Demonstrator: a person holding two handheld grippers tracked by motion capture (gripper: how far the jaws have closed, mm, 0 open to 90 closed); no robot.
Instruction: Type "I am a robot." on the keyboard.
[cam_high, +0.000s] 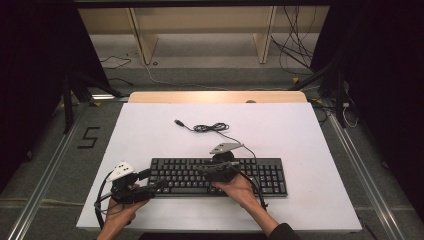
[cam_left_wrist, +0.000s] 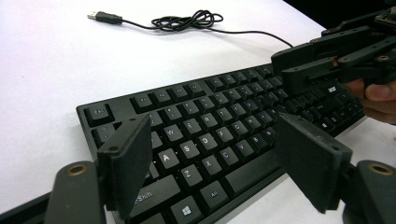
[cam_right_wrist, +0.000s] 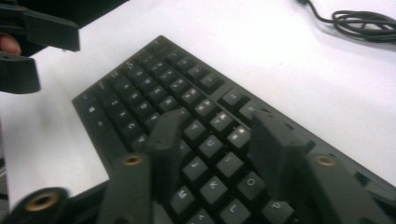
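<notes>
Keyboard (cam_high: 220, 176) laid near worktop (cam_high: 150, 130) front edge, long axis parallel to it, cable (cam_high: 215, 128) run toward far edge. Left gripper (cam_left_wrist: 210, 158) released over left end; right gripper (cam_right_wrist: 217, 149) released above middle keys.

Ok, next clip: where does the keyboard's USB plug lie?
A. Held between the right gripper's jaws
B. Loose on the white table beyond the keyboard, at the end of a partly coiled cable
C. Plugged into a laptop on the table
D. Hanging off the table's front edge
B: the USB plug lies free on the white table, past the keyboard, its cable partly coiled.
</notes>
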